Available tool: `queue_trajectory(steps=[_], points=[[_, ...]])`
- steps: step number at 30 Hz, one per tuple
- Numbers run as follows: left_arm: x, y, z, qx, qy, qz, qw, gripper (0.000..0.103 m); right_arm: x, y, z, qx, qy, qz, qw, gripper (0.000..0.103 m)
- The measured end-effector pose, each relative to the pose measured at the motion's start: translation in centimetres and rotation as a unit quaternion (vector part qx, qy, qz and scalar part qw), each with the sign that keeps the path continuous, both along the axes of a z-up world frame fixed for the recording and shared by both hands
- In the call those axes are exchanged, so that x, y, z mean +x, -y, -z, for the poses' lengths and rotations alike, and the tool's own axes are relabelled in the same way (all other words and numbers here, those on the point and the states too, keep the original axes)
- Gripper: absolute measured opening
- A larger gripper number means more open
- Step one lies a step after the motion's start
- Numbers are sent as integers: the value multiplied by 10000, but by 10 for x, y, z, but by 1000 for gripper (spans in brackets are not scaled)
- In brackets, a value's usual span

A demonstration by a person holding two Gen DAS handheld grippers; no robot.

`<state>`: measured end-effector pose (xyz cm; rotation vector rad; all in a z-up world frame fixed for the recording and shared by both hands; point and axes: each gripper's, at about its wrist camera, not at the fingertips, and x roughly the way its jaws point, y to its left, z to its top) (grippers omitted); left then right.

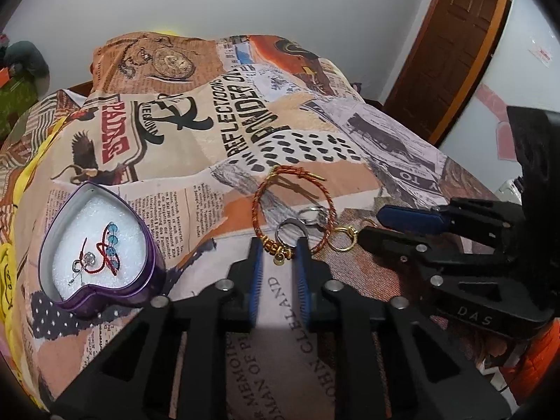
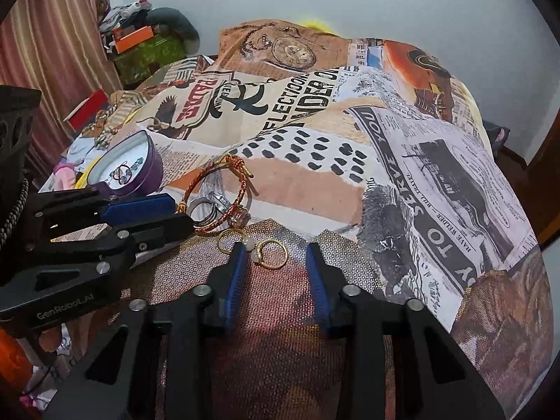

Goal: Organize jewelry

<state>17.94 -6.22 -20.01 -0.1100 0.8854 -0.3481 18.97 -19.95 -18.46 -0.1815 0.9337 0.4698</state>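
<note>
Here, in the left wrist view, the left gripper (image 1: 278, 245) stands part-open around a silver ring (image 1: 289, 231) and the cord bracelet (image 1: 292, 206) — the heart-shaped box (image 1: 105, 245) lies well left, open cloth between. In the right wrist view, the right gripper (image 2: 278, 250) gapes wide, a gold ring (image 2: 273, 252) just inside its left finger — the bedspread (image 2: 437, 175) runs bare rightward to its edge.

Around one purple heart-shaped tin (image 1: 105, 294) lined with white foam, the jewelry counts out like this. Inside the tin lies one red cord bracelet with blue beads (image 1: 108, 245) and one small silver piece with a clear stone (image 1: 89, 258). To the right of the tin, on the printed cloth, lies one red-and-gold braided cord bangle (image 2: 224, 189). Beside that bangle, farther from the tin, are three silver rings: one plain steel band (image 2: 202, 214), one thin silver ring (image 2: 219, 200) and one silver ring with a large pale stone (image 2: 239, 217). Nearest the cameras are two gold rings with pale round stones (image 2: 273, 252).
</note>
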Motion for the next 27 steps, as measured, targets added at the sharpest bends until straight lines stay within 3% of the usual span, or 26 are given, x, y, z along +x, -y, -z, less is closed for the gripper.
queue_trajectory(steps=[2,7,19,27], points=[[0,-3,2,-103,-1,-46,9999,11,0,0,0,19,21,16,10000,20],[0,-7,2,-216,-1,-94,9997,4,1,1,0,94,60,-1,9999,18],[-11,-13,-20,-243,259,-168,9992,4,-2,12,-9,291,141,224,9992,18],[-21,-19,-50,-279,686,-216,9970,4,-7,16,-24,388,319,331,9982,18]])
